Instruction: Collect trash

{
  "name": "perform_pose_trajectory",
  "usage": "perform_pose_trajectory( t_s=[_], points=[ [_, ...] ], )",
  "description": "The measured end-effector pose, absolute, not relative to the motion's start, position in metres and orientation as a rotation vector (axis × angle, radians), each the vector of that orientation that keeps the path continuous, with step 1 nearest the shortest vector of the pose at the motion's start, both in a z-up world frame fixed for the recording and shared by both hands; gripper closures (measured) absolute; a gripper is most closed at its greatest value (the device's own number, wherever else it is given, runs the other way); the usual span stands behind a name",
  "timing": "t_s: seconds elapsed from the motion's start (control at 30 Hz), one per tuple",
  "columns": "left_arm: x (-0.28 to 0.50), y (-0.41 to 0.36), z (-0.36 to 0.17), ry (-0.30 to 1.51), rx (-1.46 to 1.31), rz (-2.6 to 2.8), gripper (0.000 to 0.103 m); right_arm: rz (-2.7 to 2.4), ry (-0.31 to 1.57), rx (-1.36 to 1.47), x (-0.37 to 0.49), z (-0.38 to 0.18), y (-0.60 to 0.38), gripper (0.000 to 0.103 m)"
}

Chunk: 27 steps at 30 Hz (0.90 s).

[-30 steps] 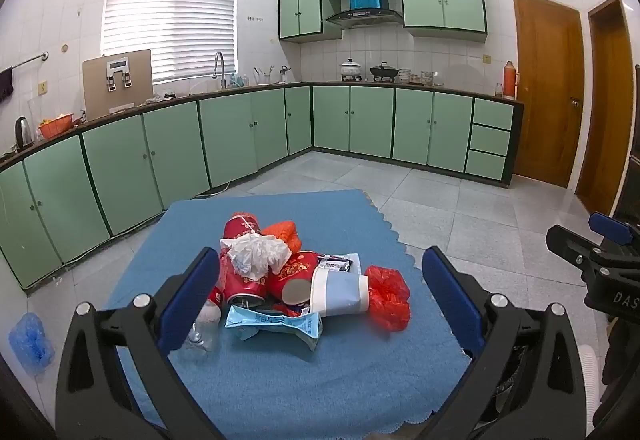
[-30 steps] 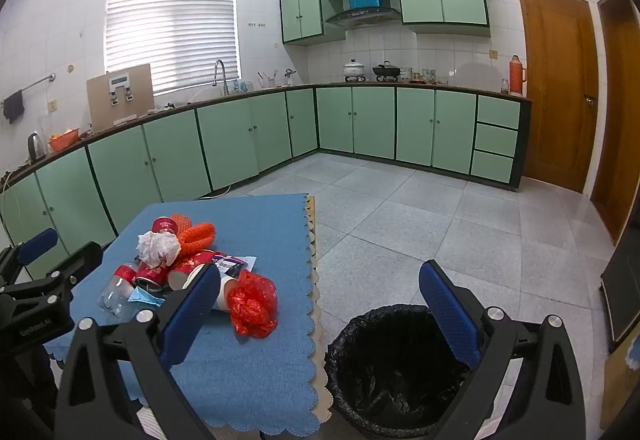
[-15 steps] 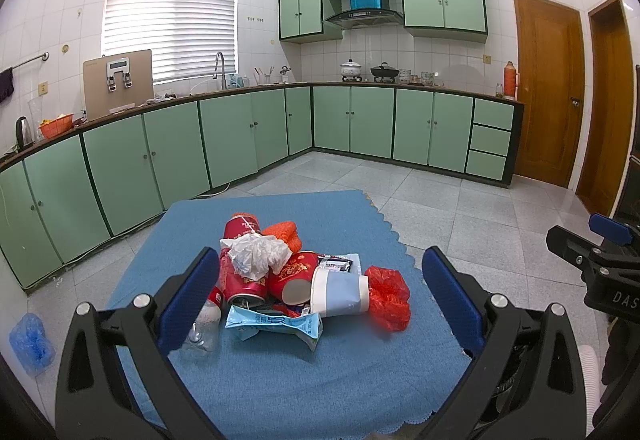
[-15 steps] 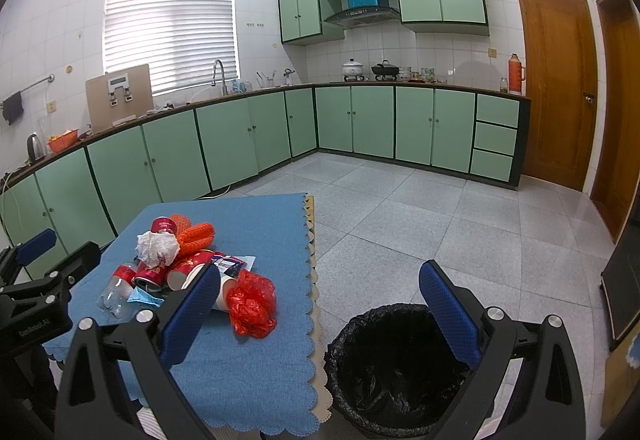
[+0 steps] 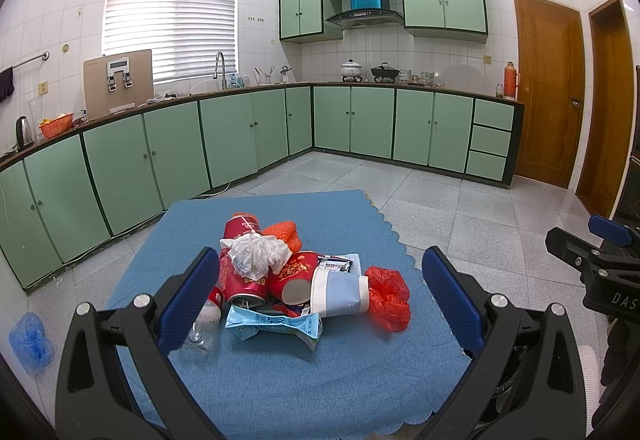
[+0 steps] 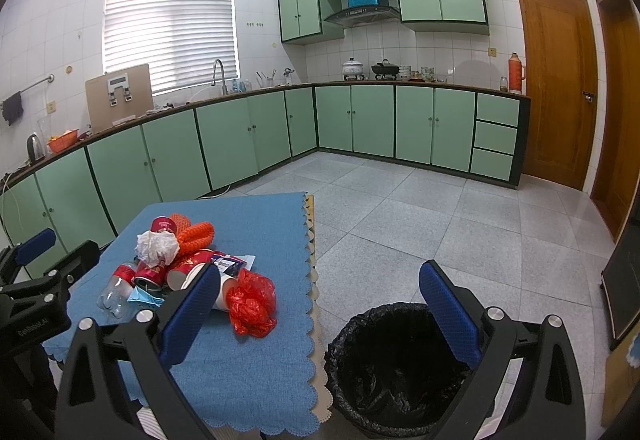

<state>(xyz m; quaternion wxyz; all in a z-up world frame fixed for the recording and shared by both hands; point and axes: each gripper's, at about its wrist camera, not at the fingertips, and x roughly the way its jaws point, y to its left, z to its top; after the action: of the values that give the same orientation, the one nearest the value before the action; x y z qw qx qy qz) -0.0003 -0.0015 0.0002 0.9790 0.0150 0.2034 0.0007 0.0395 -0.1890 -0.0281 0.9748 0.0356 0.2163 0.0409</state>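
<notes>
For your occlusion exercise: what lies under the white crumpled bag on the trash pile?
The white bag rests on red cans, with orange netting just behind it. Whatever else lies beneath is covered by the bag.

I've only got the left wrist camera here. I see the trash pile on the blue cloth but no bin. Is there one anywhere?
Observer: Yes. The right wrist view shows a bin on the floor, just off the right side of the table.
Operator: Is it open?
Observer: It has no lid, and a black liner is folded over its rim.
Operator: Is the right gripper holding anything?
Observer: No. The right gripper is open and empty, and the bin shows between its fingers.
</notes>
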Motion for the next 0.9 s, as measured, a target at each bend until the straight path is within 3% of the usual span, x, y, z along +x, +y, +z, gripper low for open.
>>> perform_pose_trajectory(
  t_s=[0.9],
  points=[
    [-0.0039,0.0003,0.0064,0.410,0.030,0.001,0.005,0.084,0.440,0.075,0.0406,-0.0291,-0.1903,0.006]
  ],
)
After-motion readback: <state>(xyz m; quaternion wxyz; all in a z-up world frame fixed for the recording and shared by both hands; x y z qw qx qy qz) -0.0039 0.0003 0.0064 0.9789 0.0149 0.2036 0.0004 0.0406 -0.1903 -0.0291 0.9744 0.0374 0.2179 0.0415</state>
